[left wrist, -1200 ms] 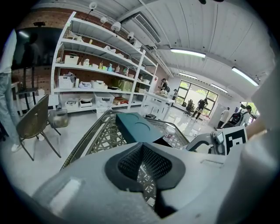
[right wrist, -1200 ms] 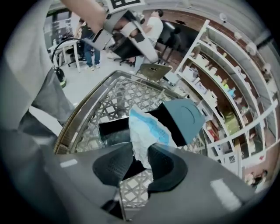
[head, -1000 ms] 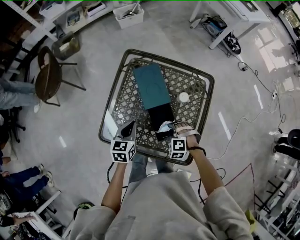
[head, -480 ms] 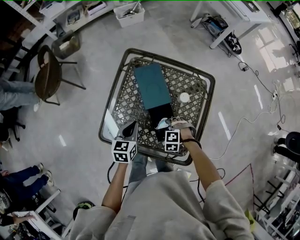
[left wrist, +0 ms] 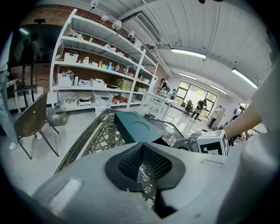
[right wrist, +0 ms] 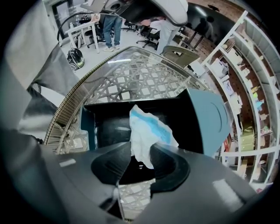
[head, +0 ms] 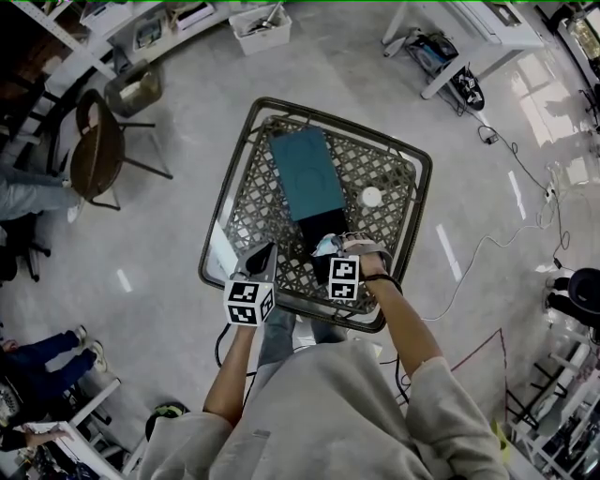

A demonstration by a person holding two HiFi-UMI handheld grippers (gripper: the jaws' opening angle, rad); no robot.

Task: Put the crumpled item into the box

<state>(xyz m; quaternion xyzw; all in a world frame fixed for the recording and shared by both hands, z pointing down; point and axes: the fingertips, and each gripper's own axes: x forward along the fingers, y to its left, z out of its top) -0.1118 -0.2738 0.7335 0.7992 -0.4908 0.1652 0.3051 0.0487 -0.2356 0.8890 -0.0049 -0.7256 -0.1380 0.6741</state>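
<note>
A black box lies open on the lattice table, its teal lid folded back on the far side. My right gripper hovers at the box's near end. The crumpled white-and-blue item hangs between its pads over the box's dark inside. The jaws are opening, and the item still touches both pads. My left gripper sits left of the box, shut and holding nothing. Its own view shows the lid ahead past its closed tips.
A small white round object sits on the table right of the lid. A brown chair stands at the left, and white bins and shelves line the far side. Cables run across the floor at the right.
My right gripper has moved left and a little forward with the crumpled item, from beside the box's near right corner to over its near end. The left gripper has stayed put.
</note>
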